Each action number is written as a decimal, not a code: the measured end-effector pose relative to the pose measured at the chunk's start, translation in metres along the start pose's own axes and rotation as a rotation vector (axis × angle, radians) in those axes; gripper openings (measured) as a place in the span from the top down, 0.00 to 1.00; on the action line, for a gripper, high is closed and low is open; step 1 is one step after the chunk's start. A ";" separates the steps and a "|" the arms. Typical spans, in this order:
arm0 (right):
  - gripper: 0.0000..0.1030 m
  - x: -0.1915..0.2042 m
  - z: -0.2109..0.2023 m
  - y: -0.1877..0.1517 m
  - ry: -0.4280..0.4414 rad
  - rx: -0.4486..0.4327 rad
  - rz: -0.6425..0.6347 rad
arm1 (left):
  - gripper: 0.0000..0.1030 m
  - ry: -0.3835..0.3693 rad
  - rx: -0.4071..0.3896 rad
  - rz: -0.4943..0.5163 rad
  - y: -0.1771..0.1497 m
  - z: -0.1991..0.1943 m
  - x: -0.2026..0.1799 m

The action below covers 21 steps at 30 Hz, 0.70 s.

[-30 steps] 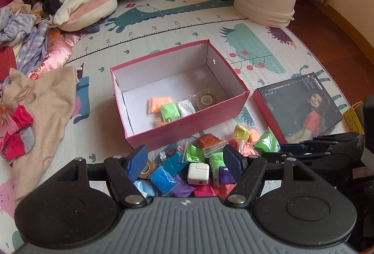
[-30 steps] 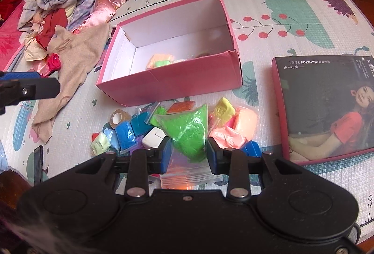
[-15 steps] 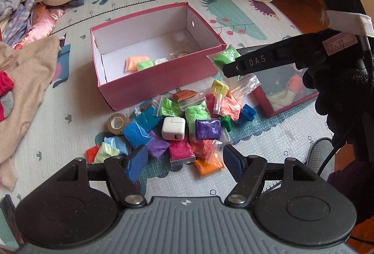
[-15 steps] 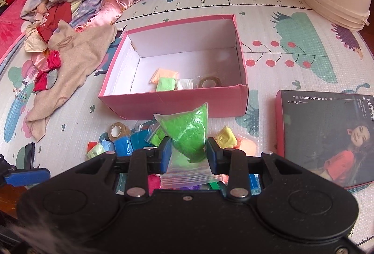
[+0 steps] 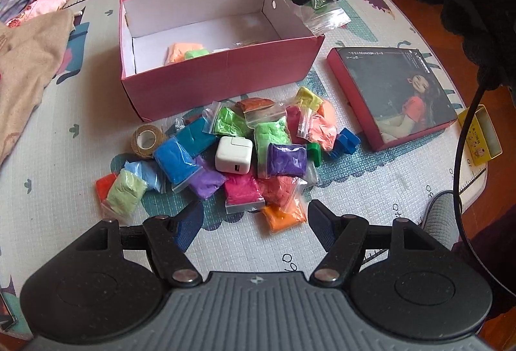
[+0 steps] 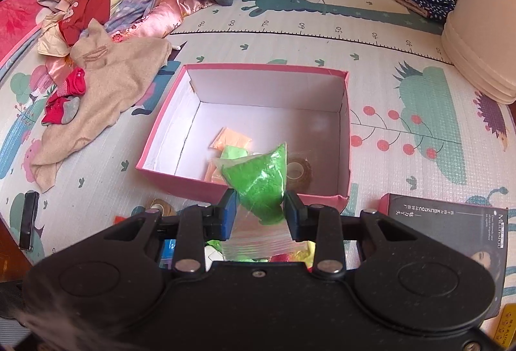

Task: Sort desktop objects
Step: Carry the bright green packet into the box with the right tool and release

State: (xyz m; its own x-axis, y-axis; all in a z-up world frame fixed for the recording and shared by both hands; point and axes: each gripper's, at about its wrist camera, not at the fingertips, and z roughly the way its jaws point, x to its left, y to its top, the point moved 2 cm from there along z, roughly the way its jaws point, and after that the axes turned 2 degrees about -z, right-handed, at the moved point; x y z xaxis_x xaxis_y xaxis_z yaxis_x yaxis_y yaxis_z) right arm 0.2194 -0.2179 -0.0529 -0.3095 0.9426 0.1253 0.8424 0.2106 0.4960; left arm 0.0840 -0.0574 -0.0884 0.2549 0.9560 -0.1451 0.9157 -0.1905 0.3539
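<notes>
While the right gripper (image 6: 259, 205) pinches a bright green bag (image 6: 262, 181) between its narrow jaws, the load hangs just ahead of the fingertips with its clear zip flap trailing back under them. Beyond and below the jaws lies the pink box (image 6: 345, 138), already holding an orange packet, a pale green one and a tape roll. Judging by this, the carry step is nearly over and the drop comes next: the jaws need to get past the near wall, over the open floor, then part.

Across the pile, the left gripper (image 5: 251, 226) stands half open and holds nothing, its blue pads flanking an orange packet (image 5: 283, 217) and a magenta packet (image 5: 242, 191); the white charger (image 5: 233, 154) sits further ahead.

Compared with a second ago, the green bag has risen off the heap and travelled over the box's near edge, and the left jaws have sunk nearer the pile at unchanged width.
</notes>
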 end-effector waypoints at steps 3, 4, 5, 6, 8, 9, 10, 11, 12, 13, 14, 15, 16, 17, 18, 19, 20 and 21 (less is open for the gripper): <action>0.69 -0.001 0.006 0.012 -0.008 0.019 -0.052 | 0.31 0.003 -0.010 -0.027 -0.001 0.004 0.006; 0.69 -0.002 0.008 0.016 -0.010 0.024 -0.070 | 0.31 0.003 -0.013 -0.036 0.000 0.006 0.007; 0.69 -0.004 0.010 0.020 -0.012 0.029 -0.084 | 0.31 0.002 -0.019 -0.043 -0.001 0.007 0.009; 0.69 -0.006 0.015 0.023 -0.013 0.034 -0.092 | 0.31 0.000 -0.024 -0.050 -0.001 0.009 0.011; 0.69 -0.011 0.023 0.029 -0.016 0.044 -0.109 | 0.31 -0.005 -0.027 -0.064 -0.002 0.014 0.013; 0.69 -0.013 0.027 0.032 -0.017 0.049 -0.118 | 0.31 -0.005 -0.028 -0.066 -0.003 0.016 0.014; 0.69 -0.015 0.032 0.035 -0.017 0.053 -0.122 | 0.31 -0.007 -0.029 -0.068 -0.003 0.018 0.015; 0.69 -0.017 0.038 0.036 -0.011 0.056 -0.115 | 0.31 -0.011 -0.033 -0.070 -0.005 0.020 0.015; 0.69 -0.018 0.045 0.038 -0.003 0.060 -0.106 | 0.31 -0.016 -0.037 -0.071 -0.006 0.023 0.016; 0.69 -0.020 0.052 0.039 0.005 0.065 -0.096 | 0.32 -0.022 -0.043 -0.073 -0.007 0.027 0.016; 0.69 -0.021 0.060 0.041 0.013 0.070 -0.087 | 0.31 -0.029 -0.046 -0.074 -0.009 0.030 0.016; 0.69 -0.021 0.067 0.044 0.021 0.077 -0.082 | 0.31 -0.032 -0.038 -0.073 -0.010 0.034 0.015; 0.69 -0.019 0.072 0.048 0.027 0.081 -0.081 | 0.31 -0.036 -0.031 -0.074 -0.011 0.038 0.015; 0.69 -0.019 0.079 0.051 0.033 0.084 -0.079 | 0.31 -0.038 -0.027 -0.076 -0.013 0.041 0.013; 0.69 -0.020 0.085 0.053 0.038 0.086 -0.075 | 0.31 -0.039 -0.025 -0.079 -0.016 0.044 0.012; 0.69 -0.020 0.090 0.055 0.043 0.088 -0.070 | 0.31 -0.040 -0.026 -0.081 -0.018 0.046 0.009; 0.69 -0.020 0.096 0.057 0.048 0.089 -0.066 | 0.31 -0.041 -0.026 -0.083 -0.020 0.048 0.007; 0.69 -0.020 0.102 0.059 0.053 0.091 -0.062 | 0.31 -0.042 -0.026 -0.084 -0.023 0.050 0.004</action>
State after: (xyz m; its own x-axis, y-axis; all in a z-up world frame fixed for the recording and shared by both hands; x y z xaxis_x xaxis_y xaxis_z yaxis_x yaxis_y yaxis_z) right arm 0.3205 -0.1983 -0.1133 -0.3832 0.9125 0.1431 0.8567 0.2932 0.4243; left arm 0.0800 -0.0602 -0.1437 0.1908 0.9581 -0.2136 0.9260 -0.1035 0.3630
